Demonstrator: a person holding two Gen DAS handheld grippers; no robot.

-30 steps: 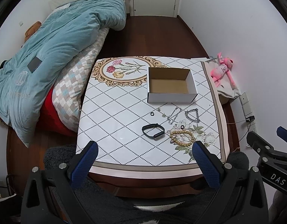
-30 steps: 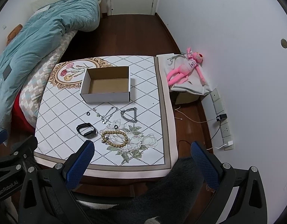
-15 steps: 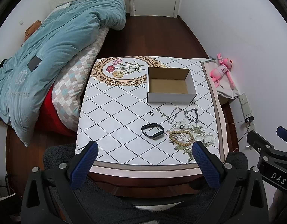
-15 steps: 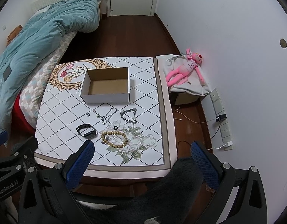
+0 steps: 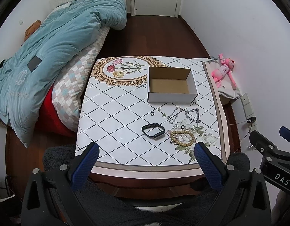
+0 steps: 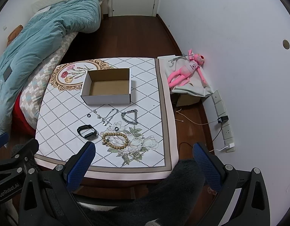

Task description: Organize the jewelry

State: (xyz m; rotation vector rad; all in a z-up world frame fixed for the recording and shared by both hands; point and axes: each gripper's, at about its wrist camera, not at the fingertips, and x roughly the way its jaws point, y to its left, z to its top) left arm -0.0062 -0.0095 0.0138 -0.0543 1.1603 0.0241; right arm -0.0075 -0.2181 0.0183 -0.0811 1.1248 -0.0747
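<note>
**Jewelry laid out short of the box, both tools idle**

Ahead of your left gripper [image 5: 145, 158], spread wide and empty, lie the black band [image 5: 154, 130] and bead bracelet [image 5: 182, 137]; beyond sits the empty box [image 5: 171, 87]. Your right gripper [image 6: 143, 157] is likewise released, ready to pick.
</note>
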